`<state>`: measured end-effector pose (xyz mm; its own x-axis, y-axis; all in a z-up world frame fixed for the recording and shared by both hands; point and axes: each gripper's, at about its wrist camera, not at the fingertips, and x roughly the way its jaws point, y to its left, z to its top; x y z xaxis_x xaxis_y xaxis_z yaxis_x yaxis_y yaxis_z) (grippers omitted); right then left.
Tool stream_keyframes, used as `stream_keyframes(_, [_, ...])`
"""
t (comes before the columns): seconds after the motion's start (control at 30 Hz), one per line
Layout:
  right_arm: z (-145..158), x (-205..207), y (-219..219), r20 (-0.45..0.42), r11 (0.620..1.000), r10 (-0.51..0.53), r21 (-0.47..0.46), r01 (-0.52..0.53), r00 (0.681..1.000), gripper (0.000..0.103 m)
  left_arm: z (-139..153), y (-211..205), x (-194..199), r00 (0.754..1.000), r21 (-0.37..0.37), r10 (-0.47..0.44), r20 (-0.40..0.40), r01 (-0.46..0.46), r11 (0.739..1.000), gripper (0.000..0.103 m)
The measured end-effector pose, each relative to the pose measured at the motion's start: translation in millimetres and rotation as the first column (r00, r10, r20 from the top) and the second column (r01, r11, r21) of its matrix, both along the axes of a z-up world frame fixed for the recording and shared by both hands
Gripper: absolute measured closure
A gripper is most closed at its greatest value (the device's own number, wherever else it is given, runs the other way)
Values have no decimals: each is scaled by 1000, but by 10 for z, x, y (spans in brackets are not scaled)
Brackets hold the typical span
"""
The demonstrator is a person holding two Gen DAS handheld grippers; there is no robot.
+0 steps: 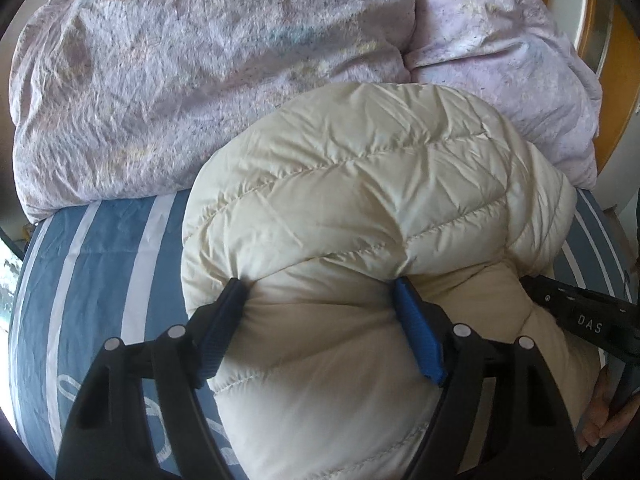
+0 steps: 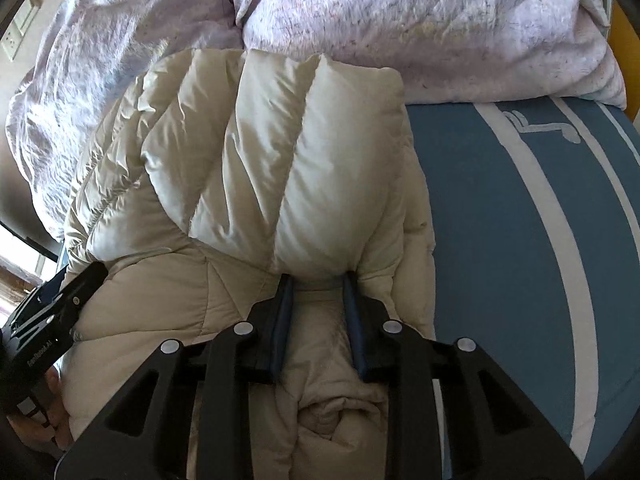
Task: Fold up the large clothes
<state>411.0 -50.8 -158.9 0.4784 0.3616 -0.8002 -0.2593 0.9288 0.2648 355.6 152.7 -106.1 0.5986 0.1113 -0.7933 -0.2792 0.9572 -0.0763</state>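
Left wrist view: a cream quilted jacket point(image 1: 360, 208) lies bundled on a bed sheet point(image 1: 100, 264) that is blue with white stripes. Behind the jacket, touching its far edge, a crumpled lilac duvet point(image 1: 180, 80) is heaped across the back of the bed. The left gripper point(image 1: 320, 284) points down at the near part of the jacket. Its jaws stand wide apart, and a thick bulge of the padded fabric sits between them; the tips of both blue pads point(image 1: 416, 328) dent the fabric, so they appear to press on that wide fold rather than hang free. At the right edge the black body of the right gripper point(image 1: 580, 316) reaches in against the jacket, with part of a hand point(image 1: 608, 412) below it.

Right wrist view: the same jacket point(image 2: 280, 152) fills the middle, its puffed channels running away from the camera, with the duvet point(image 2: 400, 20) behind it and the striped sheet point(image 2: 520, 240) bare to the right. The right gripper point(image 2: 318, 280) has its jaws drawn narrow, pinching a ridge of the cream fabric between the two pads. At the lower left the black left gripper point(image 2: 60, 308) lies against the jacket's side.
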Motion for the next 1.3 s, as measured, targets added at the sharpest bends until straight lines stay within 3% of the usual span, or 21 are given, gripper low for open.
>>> stream_keyframes(0.13, [125,49,59,2,998,44,-36,-44,999,73,79,-15,-110,999,-4,49,8,-48,999,26])
stream_keyframes(0.17, [200,19,77,17,997,55,-60,-54,998,60,118,-20,-171,998,-10,64,17,-64,998,26])
stream_keyframes(0.2, [271,-24,84,39,995,62,-81,-59,997,38,166,-31,-246,997,-16,75,27,-75,997,26])
stream_keyframes(0.27, [424,-173,38,114,991,74,-117,-60,991,14,260,-50,-391,995,-20,91,46,-90,996,26])
stream_keyframes(0.6, [778,-969,-298,239,987,99,-147,-65,966,1,639,-231,-1317,983,-86,143,114,-134,987,15])
stream_keyframes(0.97, [651,-1752,-565,140,988,130,-98,-117,982,1,650,-617,-2153,993,-120,89,80,-79,990,14])
stream_keyframes(1.3, [560,-2192,-676,96,987,143,-94,-134,985,1,562,-932,-2491,997,-172,46,68,-34,984,14])
